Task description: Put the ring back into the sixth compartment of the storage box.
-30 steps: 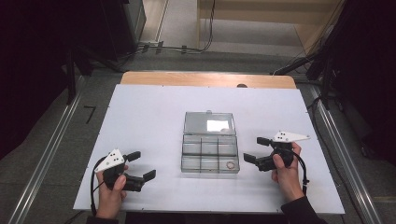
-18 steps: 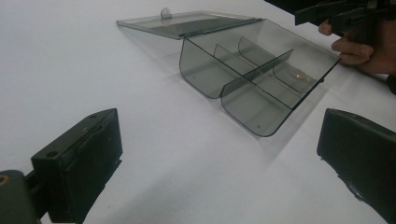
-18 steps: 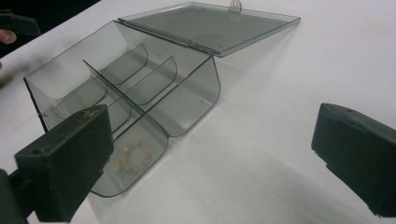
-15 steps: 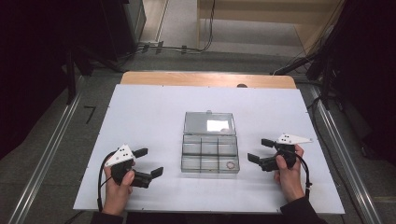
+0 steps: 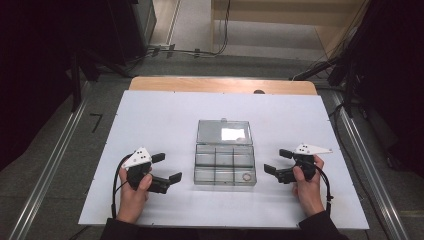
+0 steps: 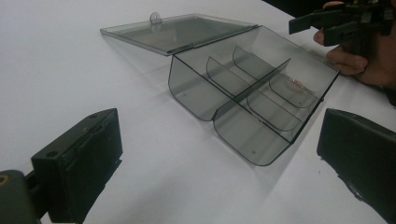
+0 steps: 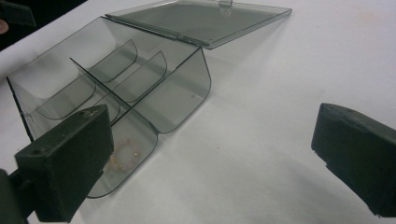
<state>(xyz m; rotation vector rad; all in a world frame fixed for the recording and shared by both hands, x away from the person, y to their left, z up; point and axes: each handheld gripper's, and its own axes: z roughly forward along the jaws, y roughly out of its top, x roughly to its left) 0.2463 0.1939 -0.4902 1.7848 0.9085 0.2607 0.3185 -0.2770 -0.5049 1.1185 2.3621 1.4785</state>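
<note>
Beside open box (image 5: 224,160) — both grippers agape

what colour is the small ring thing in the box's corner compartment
Pale gold, a small beaded ring, best in the right gripper view.

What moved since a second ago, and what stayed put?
The left gripper moved toward the clear box, sliding to the right across the white table. The right gripper drifted only slightly, if at all. Neither took hold of anything; both stand open. The box stayed in place with its lid laid back flat, and the little ring stayed in its near right compartment.
</note>
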